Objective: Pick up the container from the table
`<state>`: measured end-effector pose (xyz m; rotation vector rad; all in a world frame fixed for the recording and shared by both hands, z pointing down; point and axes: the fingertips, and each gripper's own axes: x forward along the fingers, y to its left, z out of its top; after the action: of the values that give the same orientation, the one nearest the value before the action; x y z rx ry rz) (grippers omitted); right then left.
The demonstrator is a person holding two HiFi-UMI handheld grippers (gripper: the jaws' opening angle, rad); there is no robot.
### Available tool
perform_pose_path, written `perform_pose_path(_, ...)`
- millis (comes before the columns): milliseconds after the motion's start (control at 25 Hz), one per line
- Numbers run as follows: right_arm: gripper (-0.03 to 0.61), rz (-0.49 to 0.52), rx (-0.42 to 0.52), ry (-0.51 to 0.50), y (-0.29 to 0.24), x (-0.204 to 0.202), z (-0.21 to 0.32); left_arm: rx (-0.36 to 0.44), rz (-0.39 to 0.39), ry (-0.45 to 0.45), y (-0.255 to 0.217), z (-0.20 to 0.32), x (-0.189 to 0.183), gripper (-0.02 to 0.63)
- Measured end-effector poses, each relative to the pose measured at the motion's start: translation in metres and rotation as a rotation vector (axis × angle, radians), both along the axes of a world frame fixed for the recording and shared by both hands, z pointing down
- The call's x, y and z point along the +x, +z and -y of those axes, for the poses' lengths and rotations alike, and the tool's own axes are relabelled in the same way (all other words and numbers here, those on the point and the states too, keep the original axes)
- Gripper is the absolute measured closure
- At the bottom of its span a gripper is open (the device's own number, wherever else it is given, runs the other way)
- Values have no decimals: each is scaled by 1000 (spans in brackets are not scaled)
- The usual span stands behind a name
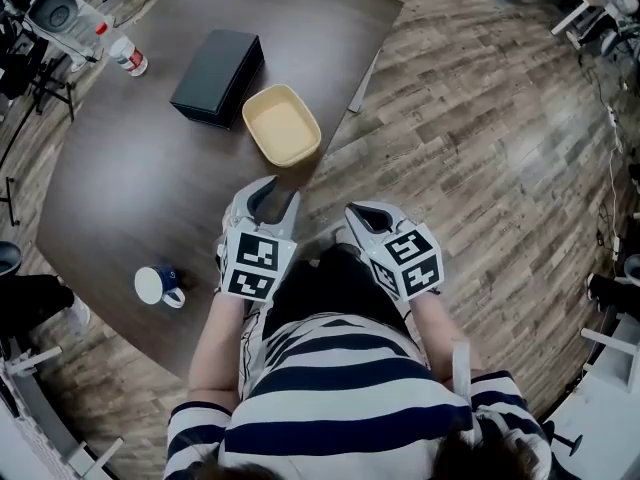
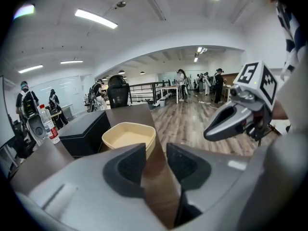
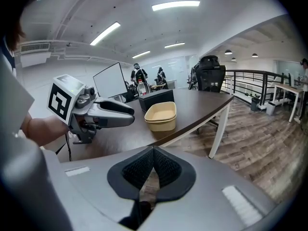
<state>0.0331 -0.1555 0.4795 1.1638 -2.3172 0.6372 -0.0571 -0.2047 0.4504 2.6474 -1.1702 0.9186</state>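
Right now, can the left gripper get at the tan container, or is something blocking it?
Probably yes. The left gripper has its jaws apart and points at the tan container, with only bare table between them. The black box sits beyond the container, out of the path.

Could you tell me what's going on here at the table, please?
A person stands at the table with a gripper in each hand. The left gripper is open and empty, aimed at the beige container, which sits untouched beside a black box. The right gripper is shut on nothing. Nothing is picked up yet.
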Motion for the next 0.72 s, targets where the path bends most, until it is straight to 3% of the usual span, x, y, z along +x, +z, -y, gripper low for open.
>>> perform_pose_path(280, 580, 12, -15, -90, 5, 7, 43, -32, 87, -43, 14, 34, 12, 614)
perform_pose_path(560, 580, 29, -55, -175, 19, 15, 72, 6, 287, -22, 36, 64, 25, 614)
perform_pose_path(720, 580, 30, -75, -209, 29, 16, 85, -9, 347, 13, 45, 72, 30, 614)
